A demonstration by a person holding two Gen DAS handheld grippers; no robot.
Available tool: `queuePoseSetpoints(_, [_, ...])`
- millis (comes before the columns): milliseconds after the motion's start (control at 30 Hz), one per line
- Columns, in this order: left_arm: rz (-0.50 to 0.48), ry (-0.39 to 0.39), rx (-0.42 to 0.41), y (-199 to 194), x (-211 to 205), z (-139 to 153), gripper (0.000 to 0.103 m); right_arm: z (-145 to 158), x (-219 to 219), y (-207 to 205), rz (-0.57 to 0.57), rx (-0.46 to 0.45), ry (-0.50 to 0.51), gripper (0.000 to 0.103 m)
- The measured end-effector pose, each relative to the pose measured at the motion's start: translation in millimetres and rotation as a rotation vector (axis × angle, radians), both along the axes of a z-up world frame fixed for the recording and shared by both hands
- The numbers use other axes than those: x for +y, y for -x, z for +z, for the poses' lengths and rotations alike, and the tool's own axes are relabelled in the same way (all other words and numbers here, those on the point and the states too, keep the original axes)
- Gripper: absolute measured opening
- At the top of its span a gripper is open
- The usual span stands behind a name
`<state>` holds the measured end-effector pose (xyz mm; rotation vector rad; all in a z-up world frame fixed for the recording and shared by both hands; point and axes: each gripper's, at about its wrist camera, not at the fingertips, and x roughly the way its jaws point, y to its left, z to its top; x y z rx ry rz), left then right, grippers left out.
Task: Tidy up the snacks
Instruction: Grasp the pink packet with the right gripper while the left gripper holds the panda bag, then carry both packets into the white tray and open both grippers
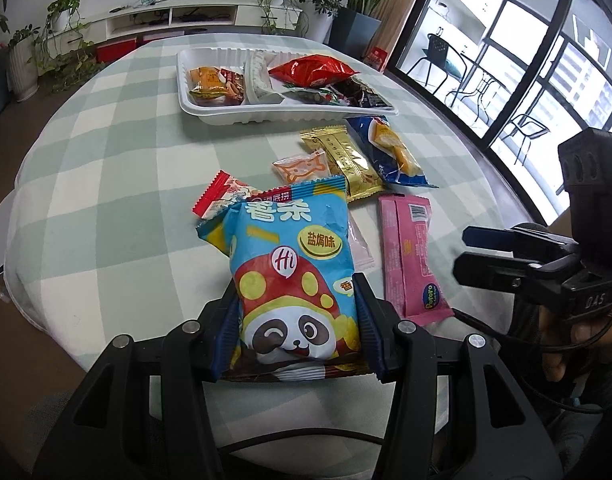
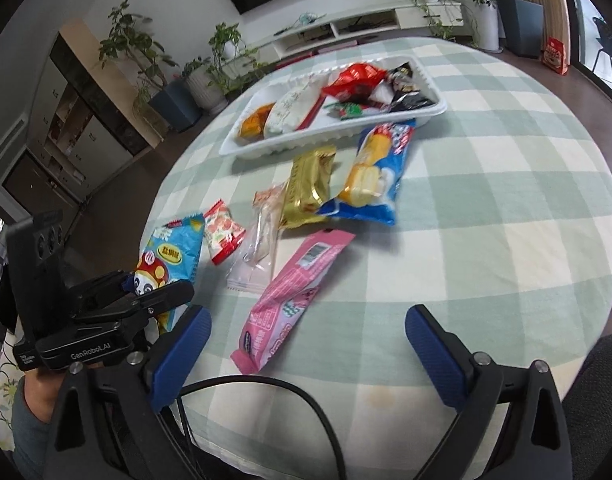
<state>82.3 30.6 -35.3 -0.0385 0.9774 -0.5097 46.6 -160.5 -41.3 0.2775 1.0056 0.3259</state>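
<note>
1. Gripping the blue panda snack bag, the left gripper has its jaws closed against both sides of the bag, low over the checked tablecloth
2. Centre – five packets lie loose, among them a pink packet
3. Beyond, the white tray is partly filled – roughly half sorted, I judge
4. Right gripper hovers wide open, empty

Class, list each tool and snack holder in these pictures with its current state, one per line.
Left tool: shut on the blue panda bag.
Right tool: open, holding nothing.
White tray: partly filled with snacks.
Pink packet: lying flat on the tablecloth, ungripped.
</note>
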Motion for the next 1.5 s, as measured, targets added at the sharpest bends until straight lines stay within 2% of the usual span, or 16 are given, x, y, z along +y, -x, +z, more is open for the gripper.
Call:
queuePoseSetpoints(100, [0.003, 0.011, -0.001, 1.6, 0.8, -0.9, 0.049, -9.4, 12.2, -12.5, 0.011, 0.045, 0.004, 0.087])
queuePoseSetpoints(200, [0.005, 0.022, 0.003, 1.6, 2.8, -1.7, 0.049, -14.2, 18.7, -23.8, 0.005, 0.061, 0.000, 0.082])
queuePoseSetpoints(367, [-0.003, 0.027, 0.009, 1.0, 2.2, -3.8, 0.049, -16.1, 29.7, -35.3, 0.006, 0.039, 0.062, 0.077])
queuePoseSetpoints(533, [-0.003, 0.033, 0.011, 0.7, 2.5, -4.7, 0.049, -17.4, 34.0, -33.9, 0.027, -0.005, 0.146, 0.063])
queuePoseSetpoints(667, [-0.007, 0.035, 0.012, 1.1, 1.7, -4.7, 0.049, -16.8, 33.7, -33.2, 0.049, -0.012, 0.182, 0.056])
queuePoseSetpoints(867, [-0.008, 0.035, 0.015, 0.0, 1.2, -5.6, 0.049, -15.7, 26.7, -25.5, 0.084, -0.001, 0.177, 0.035])
queuePoseSetpoints(1000, [-0.009, 0.033, 0.017, -0.1, 0.5, -6.1, 0.049, -15.8, 27.8, -25.0, 0.099, 0.017, 0.187, 0.035])
queuePoseSetpoints(1100, [-0.008, 0.034, 0.017, -0.1, 0.9, -6.0, 0.049, -15.5, 30.2, -27.9, 0.089, 0.032, 0.182, 0.041])
queuePoseSetpoints(1267, [-0.009, 0.034, 0.018, 0.0, 0.5, -7.0, 0.049, -17.0, 40.6, -28.7, 0.115, 0.007, 0.226, 0.044])
queuePoseSetpoints(1367, [-0.008, 0.034, 0.017, -0.1, 0.4, -7.3, 0.049, -17.3, 41.8, -26.3, 0.128, -0.008, 0.253, 0.038])
queuePoseSetpoints(1433, [-0.008, 0.037, 0.014, 0.1, 0.2, -7.7, 0.049, -17.0, 37.4, -25.5, 0.124, -0.002, 0.234, 0.030])
queuePoseSetpoints(1500, [-0.007, 0.043, 0.010, 0.1, 1.0, -7.9, 0.049, -16.8, 31.7, -24.2, 0.118, 0.006, 0.203, 0.029])
